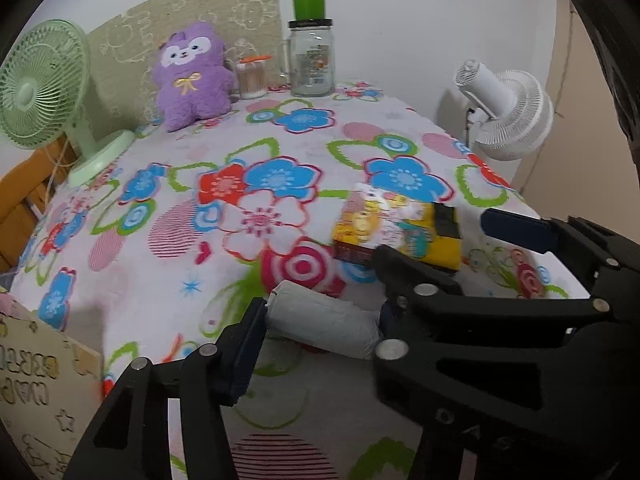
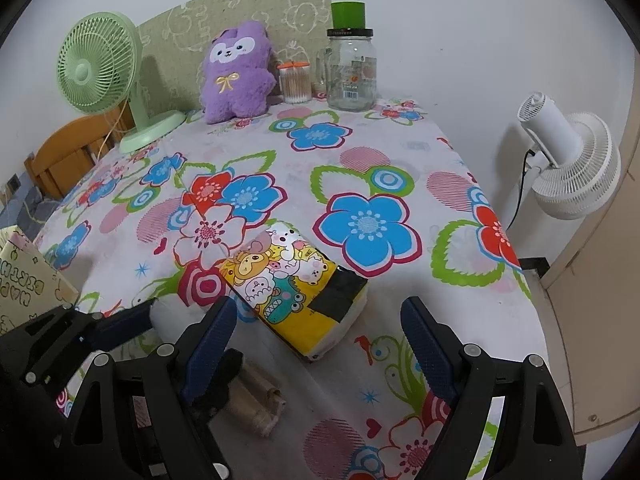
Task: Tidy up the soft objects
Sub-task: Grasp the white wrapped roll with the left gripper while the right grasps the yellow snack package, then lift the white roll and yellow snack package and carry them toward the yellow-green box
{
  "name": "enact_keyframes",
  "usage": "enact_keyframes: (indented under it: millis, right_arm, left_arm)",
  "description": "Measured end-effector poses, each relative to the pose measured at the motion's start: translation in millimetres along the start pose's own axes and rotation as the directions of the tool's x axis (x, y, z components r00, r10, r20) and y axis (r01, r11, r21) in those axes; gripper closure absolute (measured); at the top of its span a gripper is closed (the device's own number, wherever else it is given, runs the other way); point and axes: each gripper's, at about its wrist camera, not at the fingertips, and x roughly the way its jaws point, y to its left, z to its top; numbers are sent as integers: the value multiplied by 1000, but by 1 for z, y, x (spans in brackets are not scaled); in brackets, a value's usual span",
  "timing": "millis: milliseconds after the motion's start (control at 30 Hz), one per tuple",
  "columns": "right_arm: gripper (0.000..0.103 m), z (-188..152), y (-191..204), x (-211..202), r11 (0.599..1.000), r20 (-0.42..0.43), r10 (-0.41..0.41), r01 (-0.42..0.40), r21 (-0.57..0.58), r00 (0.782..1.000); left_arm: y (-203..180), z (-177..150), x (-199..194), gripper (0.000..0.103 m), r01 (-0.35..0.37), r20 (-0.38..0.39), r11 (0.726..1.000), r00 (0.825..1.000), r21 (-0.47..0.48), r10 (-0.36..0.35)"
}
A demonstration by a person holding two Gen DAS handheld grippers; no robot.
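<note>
Pale rolled cloth [image 1: 324,326] pinched in left gripper [image 1: 320,332] jaws; right gripper [image 2: 320,320] jaws spread near tissue pack [image 2: 296,288].

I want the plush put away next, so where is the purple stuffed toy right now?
The purple stuffed toy sits upright at the table's far edge against the wall, between the green desk fan on its left and the small swab jar.

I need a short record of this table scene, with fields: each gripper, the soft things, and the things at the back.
left gripper: fingers closed on the ends of a white roll
right gripper: open, holds nothing
tissue pack: yellow, cartoon print, flat on the flowered cloth, ahead of the right gripper
back row: green fan, purple plush, swab pot, glass jar
beside table: white fan
</note>
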Motion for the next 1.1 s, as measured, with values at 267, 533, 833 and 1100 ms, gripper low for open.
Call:
enact_keyframes:
  millis: [267, 533, 833, 1100]
  right_arm:
    - [17, 5, 4, 8, 1000, -12, 11, -11, 3, 1000]
    - [17, 16, 3, 26, 1000, -49, 6, -7, -3, 999]
    - [36, 17, 7, 33, 1000, -69, 8, -9, -8, 998]
    - [48, 7, 15, 19, 1000, -52, 2, -3, -17, 999]
  left_arm:
    - [24, 3, 3, 43, -44, -3, 998, 999, -52, 43]
    - [30, 8, 11, 43, -52, 1, 997, 999, -65, 52]
    - [30, 7, 11, 43, -49, -1, 997, 999, -64, 49]
    - [26, 0, 3, 43, -63, -1, 997, 998, -40, 63]
